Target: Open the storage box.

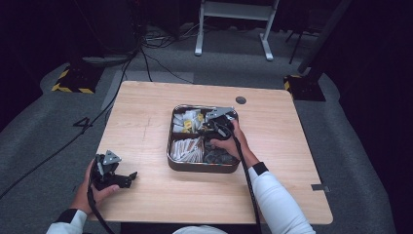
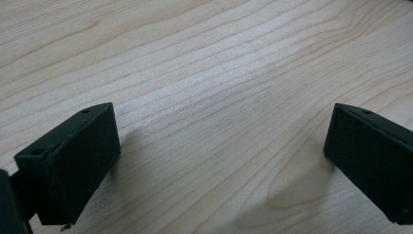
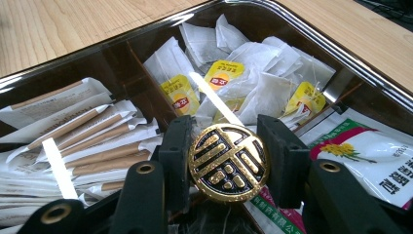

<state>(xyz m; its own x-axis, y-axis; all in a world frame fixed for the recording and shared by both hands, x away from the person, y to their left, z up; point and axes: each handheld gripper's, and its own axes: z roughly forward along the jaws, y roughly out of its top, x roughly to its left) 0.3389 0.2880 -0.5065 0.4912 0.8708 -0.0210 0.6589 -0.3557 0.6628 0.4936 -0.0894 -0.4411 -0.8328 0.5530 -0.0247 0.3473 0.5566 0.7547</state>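
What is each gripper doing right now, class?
Left gripper: open, holding nothing, over the bare table.
Right gripper: closed on a round black-and-gold knob above the tray.

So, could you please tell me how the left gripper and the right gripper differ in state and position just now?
The left gripper is open with nothing between its black jaws, while the right gripper is shut on a round black-and-gold medallion. The left gripper sits low over the bare pale wooden table; the right gripper is over the dark compartmented tray of tea bags. Both are two-jaw, black and hand-held.
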